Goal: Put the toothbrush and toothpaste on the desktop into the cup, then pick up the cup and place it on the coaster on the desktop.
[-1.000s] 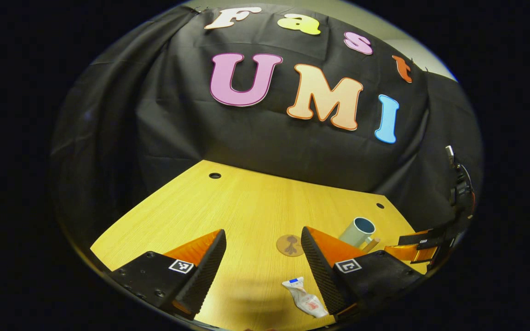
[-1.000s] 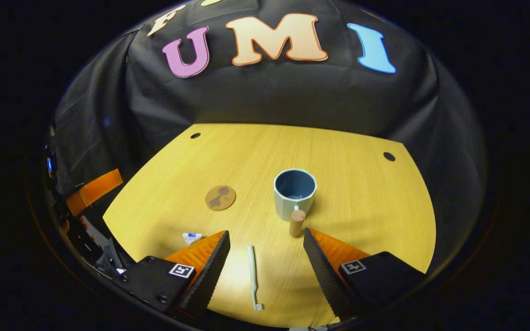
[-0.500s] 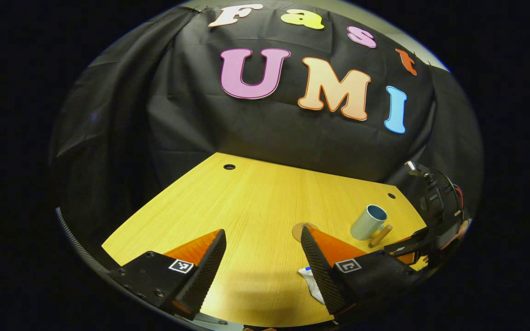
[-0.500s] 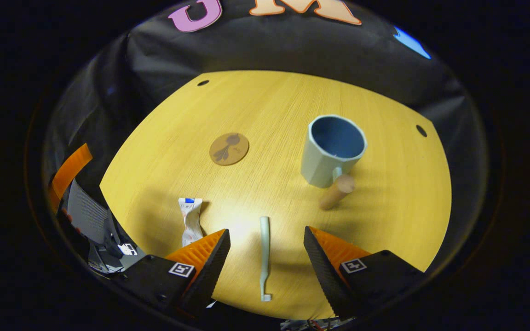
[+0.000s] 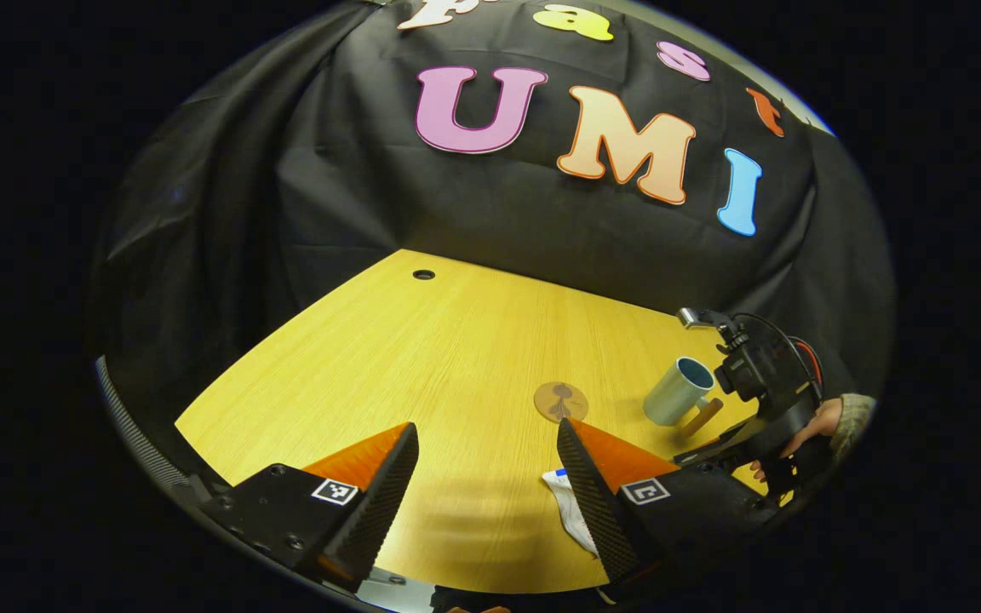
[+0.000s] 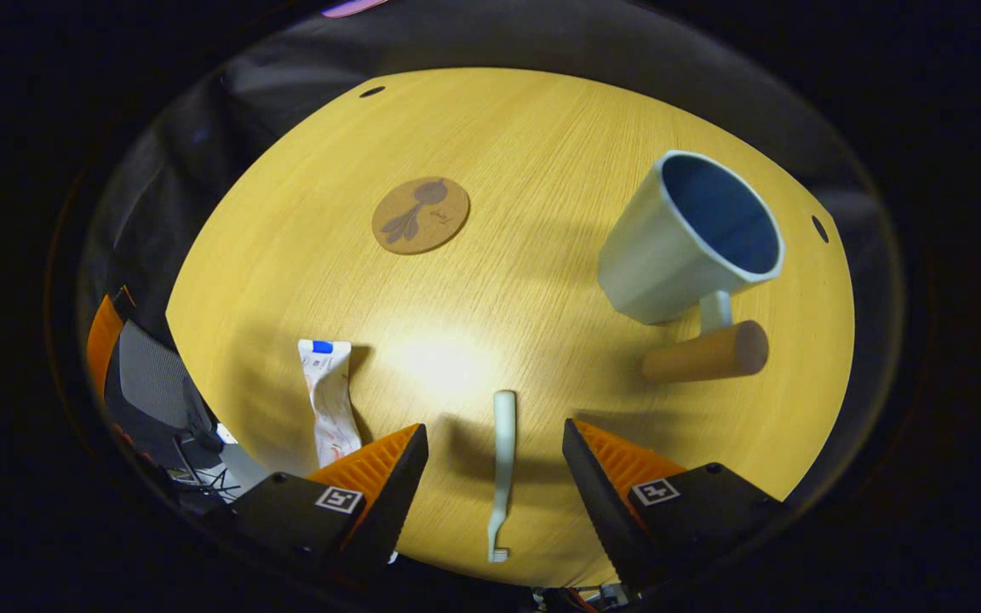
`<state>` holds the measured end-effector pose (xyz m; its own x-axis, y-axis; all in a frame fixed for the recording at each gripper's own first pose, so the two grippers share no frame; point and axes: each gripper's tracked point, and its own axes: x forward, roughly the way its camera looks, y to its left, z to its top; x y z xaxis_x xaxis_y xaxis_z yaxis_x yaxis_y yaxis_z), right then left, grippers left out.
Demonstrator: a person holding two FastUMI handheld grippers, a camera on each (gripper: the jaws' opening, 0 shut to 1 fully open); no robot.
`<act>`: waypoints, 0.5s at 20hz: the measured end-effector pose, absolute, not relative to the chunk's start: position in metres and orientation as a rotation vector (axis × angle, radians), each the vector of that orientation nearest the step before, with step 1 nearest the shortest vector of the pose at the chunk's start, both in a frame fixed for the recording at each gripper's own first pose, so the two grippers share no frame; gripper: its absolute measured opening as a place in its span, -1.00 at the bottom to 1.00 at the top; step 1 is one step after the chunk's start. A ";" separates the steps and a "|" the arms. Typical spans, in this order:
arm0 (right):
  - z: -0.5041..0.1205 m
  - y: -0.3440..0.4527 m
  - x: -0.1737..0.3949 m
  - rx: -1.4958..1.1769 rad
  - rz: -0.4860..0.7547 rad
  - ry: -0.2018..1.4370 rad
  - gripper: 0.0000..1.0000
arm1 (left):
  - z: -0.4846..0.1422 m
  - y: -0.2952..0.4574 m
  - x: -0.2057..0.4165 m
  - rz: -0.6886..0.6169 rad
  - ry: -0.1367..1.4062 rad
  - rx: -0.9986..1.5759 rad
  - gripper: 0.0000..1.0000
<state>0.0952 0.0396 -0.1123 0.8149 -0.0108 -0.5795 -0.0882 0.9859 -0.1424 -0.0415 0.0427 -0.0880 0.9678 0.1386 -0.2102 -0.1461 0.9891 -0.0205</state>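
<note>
Two hand-held grippers, both with jaws spread wide and nothing between them. Your right hand-held gripper [image 6: 495, 447] has dropped lower and closer over the last second: the toothbrush [image 6: 502, 470] now lies flat on the surface [image 6: 542, 128] right between its fingers, handle pointing away from you, bristle end nearest the camera. Neither finger looks to touch it yet, so I'd call this the approach for the first pick, not a grasp. You're lined up well; keep coming down and close across the thin handle, which may roll or slip since it's so slim.

Just left of that gripper lies the toothpaste [image 6: 329, 400], flat, blue cap end pointing away, partly behind the left finger. In the left gripper view your left hand-held gripper [image 5: 488, 472] has barely shifted, hovering above the surface with the toothpaste [image 5: 570, 511] half hidden behind its right finger. It seems to be waiting its turn.

Farther out, the cup [image 6: 691, 238] stands upright and empty, to the right, its wooden handle [image 6: 703, 353] facing you. It looms larger now because the camera moved in. The coaster [image 6: 421, 214] sits bare, well apart from the cup on the left. Nothing is in the cup yet, so every step remains.
</note>
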 end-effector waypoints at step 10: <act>-0.123 0.035 0.106 -0.168 0.016 0.676 -0.02 | -0.102 0.048 -0.042 0.184 0.259 -0.039 0.91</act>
<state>0.1060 0.0353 -0.1230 0.7802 -0.0398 -0.6243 -0.0693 0.9863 -0.1495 -0.0424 0.0484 -0.1022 0.9501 0.1755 -0.2578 -0.1855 0.9825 -0.0150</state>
